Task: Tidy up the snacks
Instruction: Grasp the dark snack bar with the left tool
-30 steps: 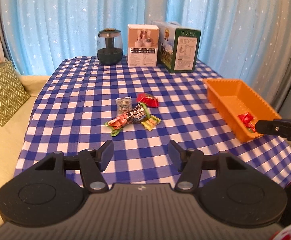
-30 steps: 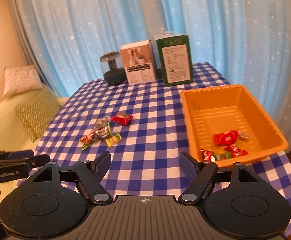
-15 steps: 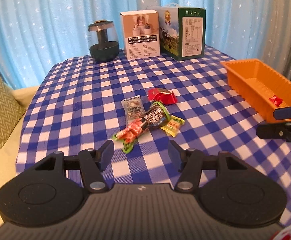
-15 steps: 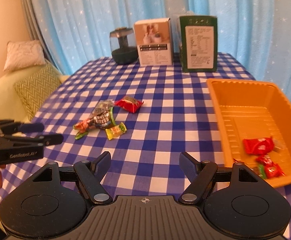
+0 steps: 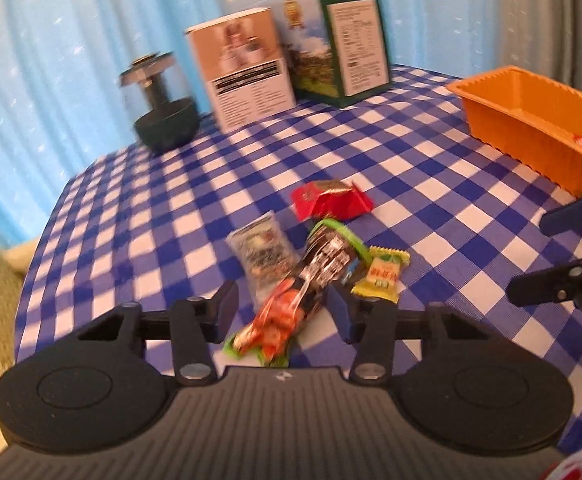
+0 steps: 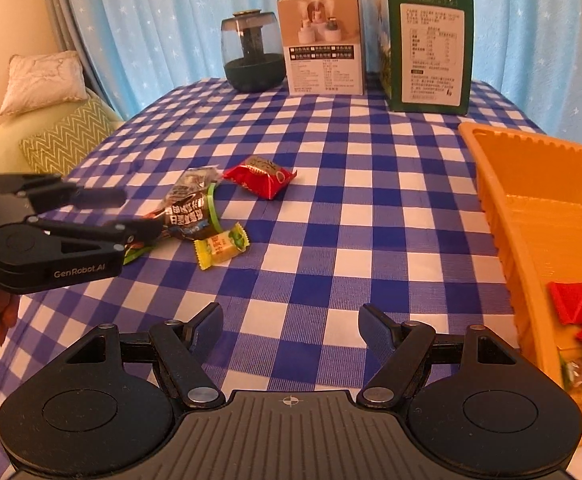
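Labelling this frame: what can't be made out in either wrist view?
- Left wrist: motion blur; print on the long snack packet is unreadable, its near end hidden by the left gripper, jaws closing around it.
- Right wrist: orange tray cut off at the right edge; full contents unseen.
- Right wrist: small text on the green box is too small.

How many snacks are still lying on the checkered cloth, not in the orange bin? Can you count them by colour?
Red packet: 1
Yellow candy: 1
Grey packet: 1
Long black and orange packet: 1
Total: 4
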Demonstrator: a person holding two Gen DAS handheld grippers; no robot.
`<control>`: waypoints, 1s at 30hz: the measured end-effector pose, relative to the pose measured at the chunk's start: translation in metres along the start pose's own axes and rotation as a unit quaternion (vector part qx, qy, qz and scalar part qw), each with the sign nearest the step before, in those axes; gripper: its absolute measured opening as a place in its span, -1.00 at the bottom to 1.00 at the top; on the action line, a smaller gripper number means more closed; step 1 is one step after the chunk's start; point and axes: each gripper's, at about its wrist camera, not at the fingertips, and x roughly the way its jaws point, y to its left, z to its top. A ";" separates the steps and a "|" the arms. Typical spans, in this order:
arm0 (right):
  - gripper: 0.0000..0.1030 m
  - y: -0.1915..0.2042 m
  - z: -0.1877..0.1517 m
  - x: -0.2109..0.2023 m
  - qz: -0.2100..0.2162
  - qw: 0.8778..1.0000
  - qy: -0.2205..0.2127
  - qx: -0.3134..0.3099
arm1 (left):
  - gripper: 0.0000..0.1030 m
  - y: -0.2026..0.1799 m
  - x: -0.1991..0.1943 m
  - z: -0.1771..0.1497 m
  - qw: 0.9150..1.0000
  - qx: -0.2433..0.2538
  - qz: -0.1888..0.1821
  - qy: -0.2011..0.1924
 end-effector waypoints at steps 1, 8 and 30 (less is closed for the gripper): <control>0.46 0.000 0.001 0.002 0.000 1.000 0.001 0.002 | -0.27 -0.001 0.003 0.001 1.000 0.011 -0.007 0.000; 0.46 -0.004 0.002 0.015 0.002 1.000 0.005 0.012 | -0.41 -0.006 0.018 0.001 0.999 0.041 -0.018 0.014; 0.46 0.004 0.006 0.022 0.022 1.000 -0.011 0.016 | -0.45 -0.002 0.002 -0.007 0.994 -0.060 -0.060 0.070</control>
